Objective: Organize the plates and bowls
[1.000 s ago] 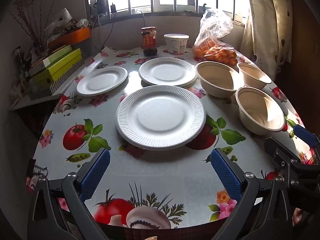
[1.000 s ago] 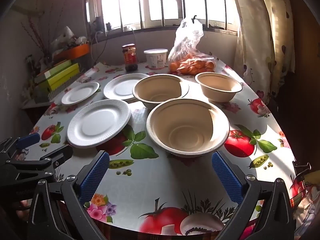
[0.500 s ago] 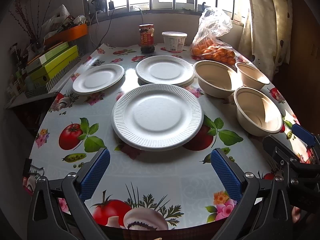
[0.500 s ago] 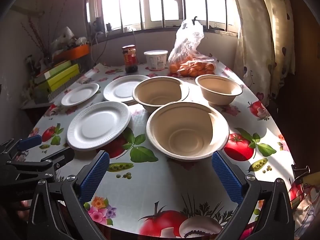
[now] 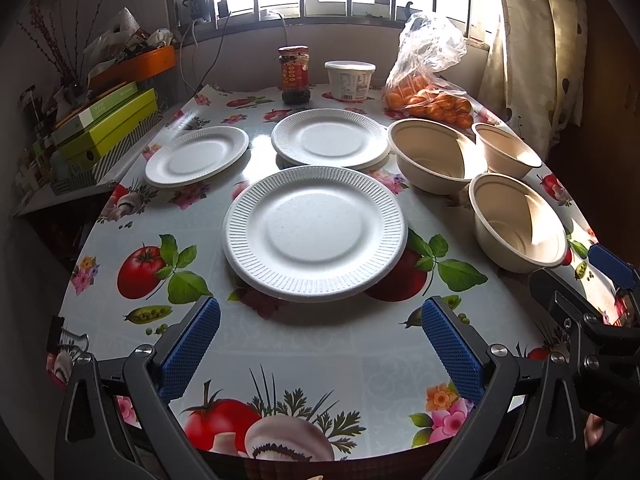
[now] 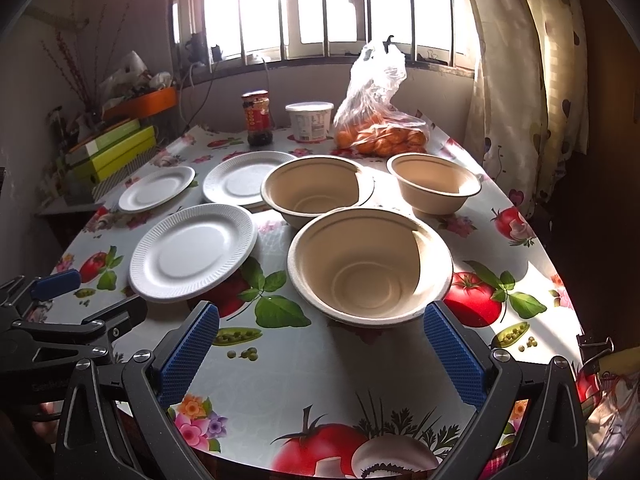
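Plates and bowls sit spread across a table (image 5: 320, 344) covered with a glossy oilcloth printed with tomatoes, peas and flowers. Nearest the left gripper (image 5: 320, 344), whose blue-padded fingers (image 5: 192, 344) are spread wide apart and grasp nothing, lies a large white ribbed foam plate (image 5: 316, 232), flat on the cloth just beyond the fingertips. Farther back sits a second large white ribbed plate (image 5: 330, 138), with the rim of another plate showing under its right edge, and to the far left a smaller white plate (image 5: 198, 156), apart from the others. On the right side stand three beige paper-pulp bowls, all upright: a near bowl (image 6: 370, 266) directly in front of the right gripper (image 6: 320, 356), whose blue-padded fingers (image 6: 454, 356) are likewise spread wide and empty; a wide bowl (image 6: 316, 188) behind it; and a smaller bowl (image 6: 434, 186) at the far right. Along the far edge, beneath a barred window, are a dark jar with a red label (image 5: 294, 74), a white lidded plastic tub (image 5: 350, 80) and a clear plastic bag of oranges (image 5: 430, 92). Green boxes (image 5: 108, 128) are stacked beside the table on the left, and a patterned curtain (image 6: 520, 80) hangs on the right.
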